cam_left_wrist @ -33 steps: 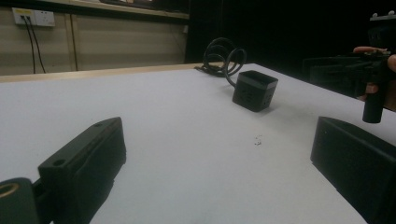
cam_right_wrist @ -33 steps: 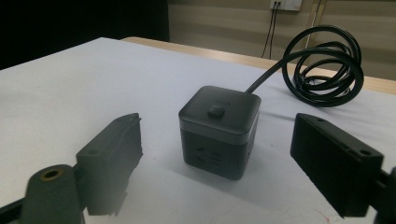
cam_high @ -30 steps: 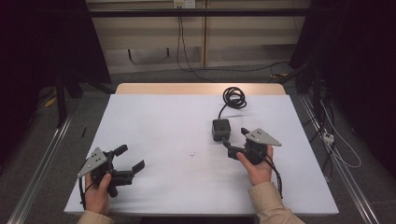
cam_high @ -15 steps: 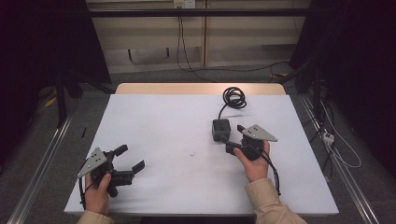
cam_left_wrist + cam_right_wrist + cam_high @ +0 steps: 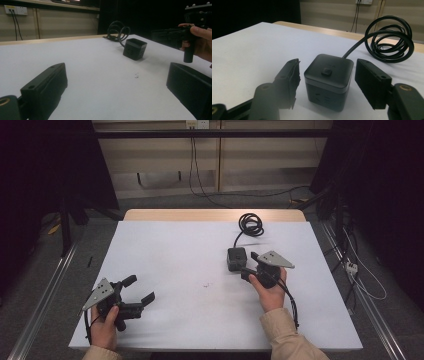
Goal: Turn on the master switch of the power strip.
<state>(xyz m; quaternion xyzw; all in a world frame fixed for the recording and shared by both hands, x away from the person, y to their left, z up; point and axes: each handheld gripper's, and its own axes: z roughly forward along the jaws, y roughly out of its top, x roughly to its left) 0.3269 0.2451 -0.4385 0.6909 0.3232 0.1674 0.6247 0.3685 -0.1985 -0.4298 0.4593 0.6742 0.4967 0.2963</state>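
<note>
Black socket cube [image 5: 328,81] sits between the closing, still-spread right tool [image 5: 327,75].

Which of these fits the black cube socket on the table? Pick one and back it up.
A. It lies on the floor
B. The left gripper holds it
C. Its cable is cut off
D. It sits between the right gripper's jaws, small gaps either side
D: in the right gripper view the black cube socket stands on the table between the right gripper jaws, which have just been closing, with gaps still showing on both sides.
</note>
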